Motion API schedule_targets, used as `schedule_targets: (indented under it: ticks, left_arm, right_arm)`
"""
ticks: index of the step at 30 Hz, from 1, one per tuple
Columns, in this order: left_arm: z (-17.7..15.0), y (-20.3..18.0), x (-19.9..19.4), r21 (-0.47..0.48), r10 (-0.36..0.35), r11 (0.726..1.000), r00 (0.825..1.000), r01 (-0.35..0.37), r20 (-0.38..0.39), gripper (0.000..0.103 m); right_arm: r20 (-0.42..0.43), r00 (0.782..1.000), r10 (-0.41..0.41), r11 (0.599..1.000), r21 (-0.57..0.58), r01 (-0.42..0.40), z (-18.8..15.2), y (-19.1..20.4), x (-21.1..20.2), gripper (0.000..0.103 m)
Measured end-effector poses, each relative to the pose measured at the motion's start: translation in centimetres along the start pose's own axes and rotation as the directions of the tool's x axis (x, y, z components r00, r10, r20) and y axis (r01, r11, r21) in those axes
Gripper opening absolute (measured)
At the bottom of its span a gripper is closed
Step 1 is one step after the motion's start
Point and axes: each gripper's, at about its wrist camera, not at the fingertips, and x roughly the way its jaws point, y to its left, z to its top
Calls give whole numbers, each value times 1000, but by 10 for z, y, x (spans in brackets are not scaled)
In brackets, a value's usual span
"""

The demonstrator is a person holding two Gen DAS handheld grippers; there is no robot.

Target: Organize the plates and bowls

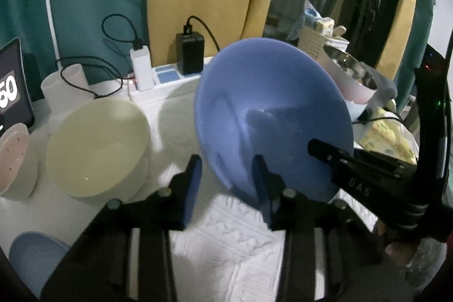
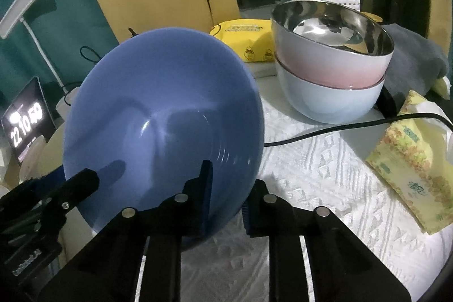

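Note:
A big blue bowl hangs tilted on its side above the white textured tablecloth, its hollow facing both cameras. My right gripper is shut on its lower rim, one finger inside and one behind the wall; in the left wrist view that inner finger lies on the bowl's right side. My left gripper straddles the opposite rim, one finger inside and one outside, with a gap still showing. A cream bowl sits to the left on the cloth.
Stacked pink and white steel-lined bowls stand at the back right, with a black cable and a tissue pack nearby. A small blue bowl, a perforated pink dish, a white cup and a power strip crowd the left.

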Motion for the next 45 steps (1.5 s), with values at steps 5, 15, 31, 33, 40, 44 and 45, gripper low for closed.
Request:
schedule_targets:
  ticks: [5, 15, 31, 33, 40, 44, 45]
  left_arm:
    - [-2, 0, -5, -5, -10, 1000, 1000, 10, -3, 38]
    - [-6, -1, -30, 1, -21, 1000, 999, 21, 31, 38]
    - [-33, 7, -72, -28, -45, 999, 998, 46, 36, 38]
    - [-37, 7, -78, -28, -47, 998, 998, 48, 40, 38]
    - [-56, 5, -105, -21, -52, 998, 997, 53, 55, 38]
    - [-66, 1, -119, -10, -56, 998, 997, 57, 62, 38]
    - [-69, 1, -122, -8, -57, 998, 996, 57, 63, 38]
  right_arm:
    - [7, 1000, -2, 1000, -5, 2, -1, 2, -7, 17]
    - [23, 1000, -13, 1000, -13, 14, -5, 10, -32, 17]
    - [14, 1000, -6, 1000, -6, 6, -32, 26, -72, 18]
    - [17, 1000, -7, 1000, -8, 7, -36, 28, -78, 18]
    - [33, 999, -12, 1000, -12, 12, -53, 36, -104, 19]
    - [45, 999, -14, 1000, -6, 14, -61, 42, -121, 19]
    - [47, 999, -15, 1000, -5, 15, -63, 43, -125, 19]
